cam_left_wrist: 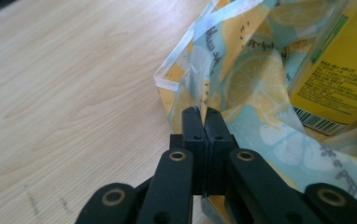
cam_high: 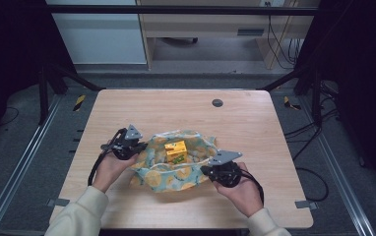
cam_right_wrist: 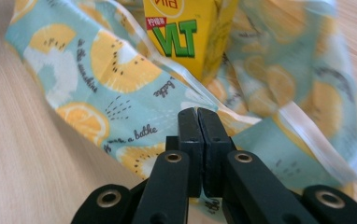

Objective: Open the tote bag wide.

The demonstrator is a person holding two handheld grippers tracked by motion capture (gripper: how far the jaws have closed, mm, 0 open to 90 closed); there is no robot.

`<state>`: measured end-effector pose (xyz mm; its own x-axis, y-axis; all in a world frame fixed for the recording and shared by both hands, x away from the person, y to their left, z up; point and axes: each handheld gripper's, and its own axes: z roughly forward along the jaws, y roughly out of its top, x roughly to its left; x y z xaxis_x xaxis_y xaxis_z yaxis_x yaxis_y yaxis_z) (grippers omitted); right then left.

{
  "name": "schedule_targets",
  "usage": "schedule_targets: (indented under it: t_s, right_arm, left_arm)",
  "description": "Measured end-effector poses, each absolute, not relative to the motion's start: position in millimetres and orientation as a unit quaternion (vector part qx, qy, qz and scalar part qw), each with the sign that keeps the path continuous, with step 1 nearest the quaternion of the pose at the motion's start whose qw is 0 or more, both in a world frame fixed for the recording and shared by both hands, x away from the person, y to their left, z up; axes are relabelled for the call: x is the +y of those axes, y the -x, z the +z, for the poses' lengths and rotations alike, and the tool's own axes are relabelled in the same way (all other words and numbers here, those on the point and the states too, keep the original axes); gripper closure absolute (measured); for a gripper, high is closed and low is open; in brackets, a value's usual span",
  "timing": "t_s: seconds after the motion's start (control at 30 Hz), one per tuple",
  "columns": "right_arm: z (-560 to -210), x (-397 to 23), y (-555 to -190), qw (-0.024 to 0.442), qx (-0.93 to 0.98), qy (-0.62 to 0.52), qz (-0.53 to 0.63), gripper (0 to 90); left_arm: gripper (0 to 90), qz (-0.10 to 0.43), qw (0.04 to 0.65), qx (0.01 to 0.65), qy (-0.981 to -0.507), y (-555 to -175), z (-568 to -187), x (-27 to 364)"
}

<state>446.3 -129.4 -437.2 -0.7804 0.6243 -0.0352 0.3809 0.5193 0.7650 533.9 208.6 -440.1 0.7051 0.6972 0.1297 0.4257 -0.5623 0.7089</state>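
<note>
Pale wooden table (cam_high: pixel 127 113), dark room behind. On its near middle lies a bag (cam_high: pixel 176 169) printed with lemons, a yellow carton (cam_high: pixel 175 151) standing inside. The left gripper (cam_left_wrist: pixel 203 111) is clenched on the bag's left rim, the right gripper (cam_right_wrist: pixel 197 112) on its right rim. Next, likely, pulling or lifting both evenly.

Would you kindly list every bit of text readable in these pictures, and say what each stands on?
"VLT": green letters on the yellow drink carton.
"a bathe": script on the lemon-print cloth bag, near the right gripper.
"in the sunshine": script on the same bag; reading uncertain.
Red label above the green letters: too small to read.
Fine print and barcode on the carton's side, beyond the left gripper: too small to read.
</note>
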Motion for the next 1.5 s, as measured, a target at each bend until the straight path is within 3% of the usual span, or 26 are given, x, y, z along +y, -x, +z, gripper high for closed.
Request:
schedule_targets:
  t_s: [0.43, 1.5]
  right_arm:
    - [-469, -144, -428, 0.14, 0.863, -0.313, 0.371, 89.7]
    - [-483, -140, -423, 0.104, 0.894, -0.289, 0.326, 90.0]
  left_arm:
    - [89.8, 0.195, 0.309, 0.326, -0.872, -530, -456, 210]
    - [89.6, 0.192, 0.281, 0.323, -0.883, -528, -478, 221]
